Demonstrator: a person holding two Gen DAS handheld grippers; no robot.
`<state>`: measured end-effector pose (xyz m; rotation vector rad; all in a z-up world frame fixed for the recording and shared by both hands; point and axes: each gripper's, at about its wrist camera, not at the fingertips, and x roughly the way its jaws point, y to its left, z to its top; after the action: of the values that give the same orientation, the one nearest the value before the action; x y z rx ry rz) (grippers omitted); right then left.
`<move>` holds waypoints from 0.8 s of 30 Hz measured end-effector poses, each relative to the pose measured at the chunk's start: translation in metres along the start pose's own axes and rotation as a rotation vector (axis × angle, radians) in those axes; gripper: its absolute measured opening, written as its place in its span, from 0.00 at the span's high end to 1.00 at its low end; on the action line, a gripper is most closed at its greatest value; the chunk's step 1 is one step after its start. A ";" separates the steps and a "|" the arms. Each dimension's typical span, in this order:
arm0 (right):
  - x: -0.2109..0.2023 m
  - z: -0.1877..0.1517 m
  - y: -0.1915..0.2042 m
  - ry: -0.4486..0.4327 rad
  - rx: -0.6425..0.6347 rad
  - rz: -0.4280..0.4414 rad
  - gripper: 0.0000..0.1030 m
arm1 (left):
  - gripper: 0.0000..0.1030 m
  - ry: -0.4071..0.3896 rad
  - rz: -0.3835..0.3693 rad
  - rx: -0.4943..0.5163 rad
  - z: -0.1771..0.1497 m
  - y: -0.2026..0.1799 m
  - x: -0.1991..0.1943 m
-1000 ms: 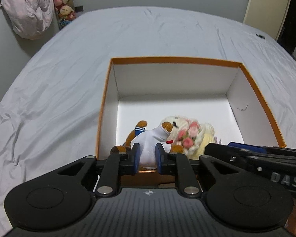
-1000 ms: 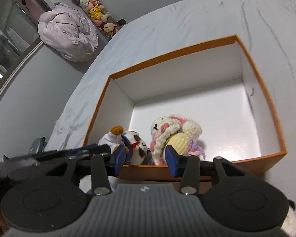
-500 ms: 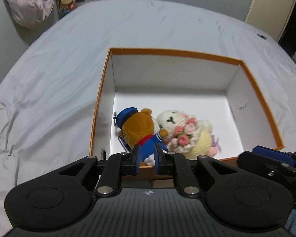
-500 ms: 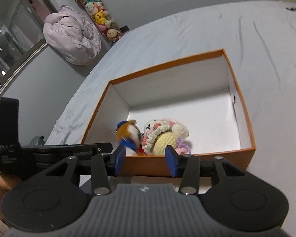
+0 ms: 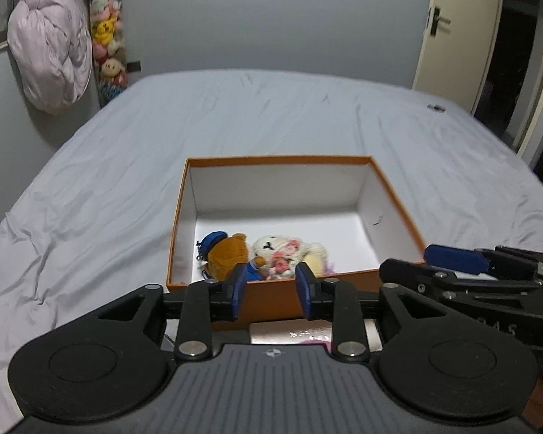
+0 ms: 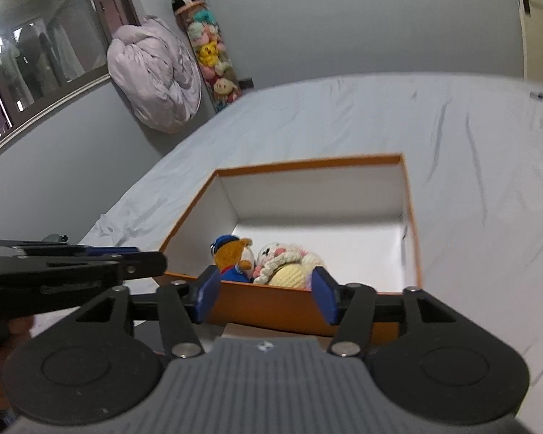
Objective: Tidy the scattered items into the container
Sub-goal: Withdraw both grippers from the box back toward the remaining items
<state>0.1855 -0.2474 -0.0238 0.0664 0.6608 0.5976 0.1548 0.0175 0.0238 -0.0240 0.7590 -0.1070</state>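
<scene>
Your box (image 5: 398,199) sits on the bed (image 5: 108,181); inside, at its near wall, the bear (image 5: 228,253) lies left of the crocheted doll (image 5: 282,253), touching.

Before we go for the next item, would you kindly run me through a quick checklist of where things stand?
1. Left gripper empty: ok; its jaws have just been opening, nothing between them.
2. Right gripper empty: ok; jaws have just been opening and stand wide.
3. Bear in blue cap inside the orange box: ok.
4. Crocheted white doll inside the box, beside the bear: ok.
5. Room left in the box: ok; far half of floor bare.
6. Next item located: cannot tell; something pink shows below the left gripper, mostly hidden.
</scene>
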 end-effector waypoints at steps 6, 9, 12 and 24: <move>-0.039 -0.017 -0.017 -0.045 0.022 -0.114 0.37 | 0.51 -0.045 -0.044 -0.013 -0.023 -0.008 -0.022; -0.049 -0.030 -0.031 -0.019 0.059 -0.154 0.31 | 0.47 -0.049 -0.062 0.017 -0.039 -0.014 -0.023; -0.053 -0.048 -0.042 0.032 0.061 -0.181 0.29 | 0.46 -0.038 -0.053 0.107 -0.055 -0.026 -0.017; -0.020 -0.099 -0.067 0.292 -0.025 -0.271 0.28 | 0.43 0.063 -0.010 0.400 -0.105 -0.065 0.022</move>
<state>0.1482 -0.3266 -0.1075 -0.1345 0.9280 0.3554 0.0927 -0.0473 -0.0641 0.3572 0.7894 -0.2683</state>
